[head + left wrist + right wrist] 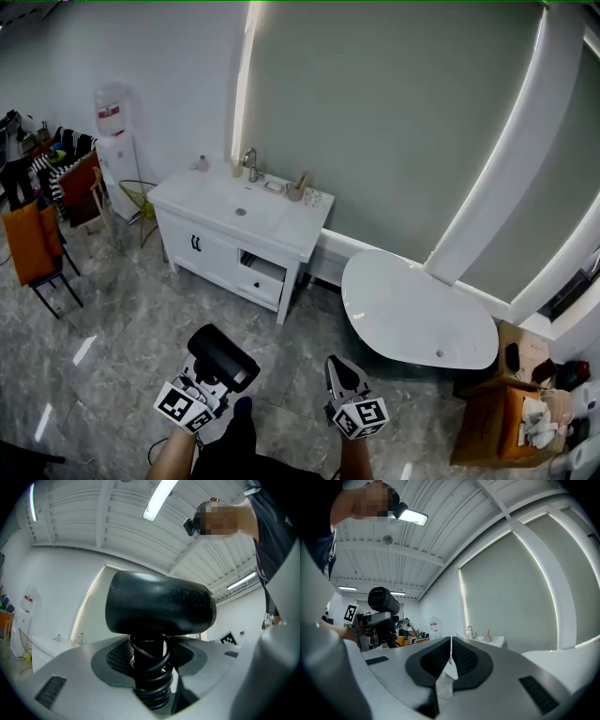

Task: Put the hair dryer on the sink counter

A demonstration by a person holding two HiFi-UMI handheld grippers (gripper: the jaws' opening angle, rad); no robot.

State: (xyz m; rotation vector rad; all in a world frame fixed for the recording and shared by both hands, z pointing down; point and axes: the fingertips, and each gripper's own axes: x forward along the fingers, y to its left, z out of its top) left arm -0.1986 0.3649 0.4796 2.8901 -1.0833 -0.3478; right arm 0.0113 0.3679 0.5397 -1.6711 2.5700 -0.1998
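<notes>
Head view: hair dryer [223,356] is up in the left gripper [212,373], low in frame and well short of the sink tabletop [302,225], with open floor [141,319] between them. Barrel sits above the jaws, handle down in them, so it's a carry grip. Not yet at the drop point. Right gripper [340,368] rides beside the dryer, equally far from the sink tabletop, carrying nothing.

Left gripper view: jaws stand wide, clamped on the dryer's handle, with its cord [151,677] coiled around it. That keeps the cord from dangling. The dryer is matte black with a short, fat, rounded barrel lying crosswise over the pads, faint dust specks on it.

Right gripper view: jaws are together. A pale sliver sits at the seam, possibly a tag or tape; I can't tell. The sink tabletop [494,641] lies ahead beyond the tips, and the dryer is off to its left, upright in the other gripper.
</notes>
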